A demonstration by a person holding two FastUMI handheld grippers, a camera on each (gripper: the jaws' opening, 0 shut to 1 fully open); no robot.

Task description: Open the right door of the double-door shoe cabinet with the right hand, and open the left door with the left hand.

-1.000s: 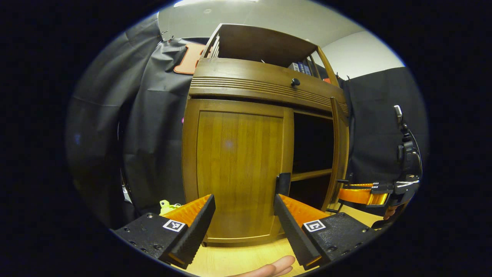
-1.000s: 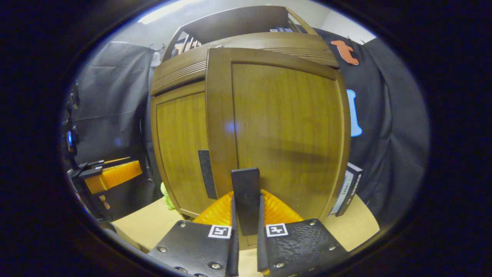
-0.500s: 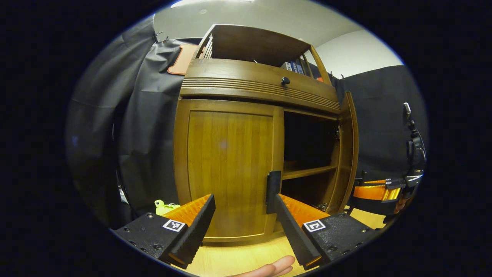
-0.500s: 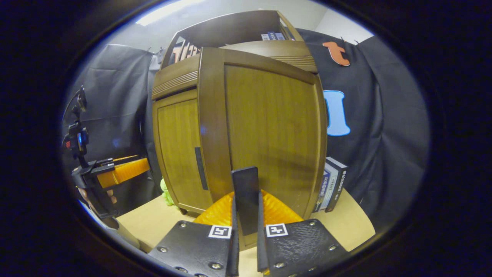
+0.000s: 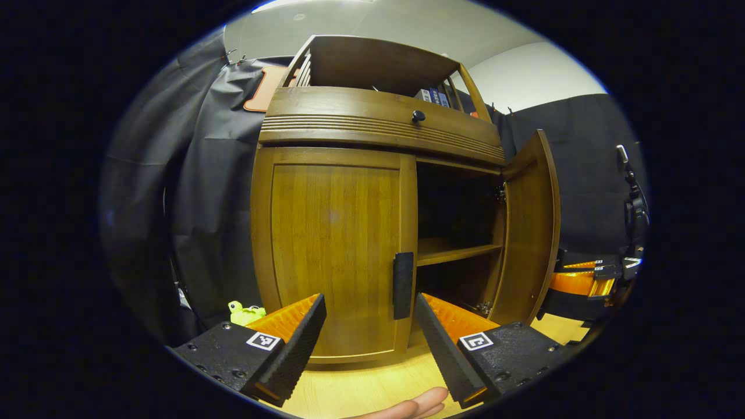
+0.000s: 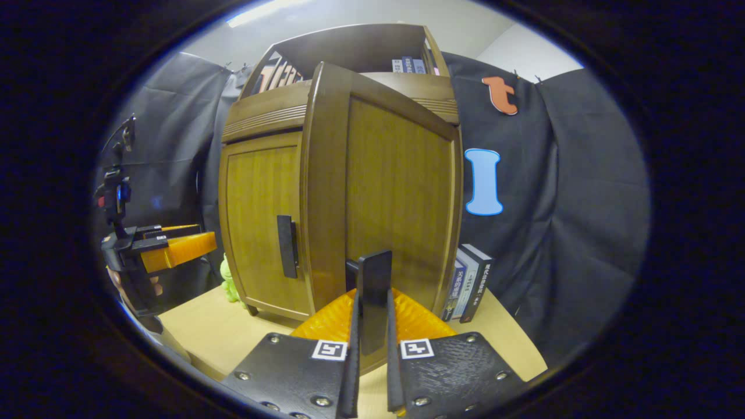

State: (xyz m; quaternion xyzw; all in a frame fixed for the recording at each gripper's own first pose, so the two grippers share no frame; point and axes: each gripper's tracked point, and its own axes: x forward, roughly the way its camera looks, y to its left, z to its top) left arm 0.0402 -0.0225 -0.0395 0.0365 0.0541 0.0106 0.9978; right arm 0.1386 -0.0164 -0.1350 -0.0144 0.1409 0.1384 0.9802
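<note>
The right door (image 5: 527,227) of the shoe cabinet (image 5: 378,125) stands wider than a second ago: in the left gripper view it then showed nearly edge-on, and now its inner face is turned outward, baring more of the dark compartment behind it. That compartment holds a wooden shelf (image 5: 457,251); I cannot tell whether anything sits on it. The open top of the cabinet holds a few books (image 5: 433,96). The left door (image 5: 334,250) is shut, its dark handle (image 5: 403,285) untouched.

The right gripper (image 6: 372,349) is clamped with both fingers on the right door's dark handle (image 6: 373,297). The left gripper (image 5: 369,340) has its jaws spread wide, holding nothing, just short of the left door's handle. More books (image 6: 468,283) stand on the table (image 6: 204,326) beside the cabinet
</note>
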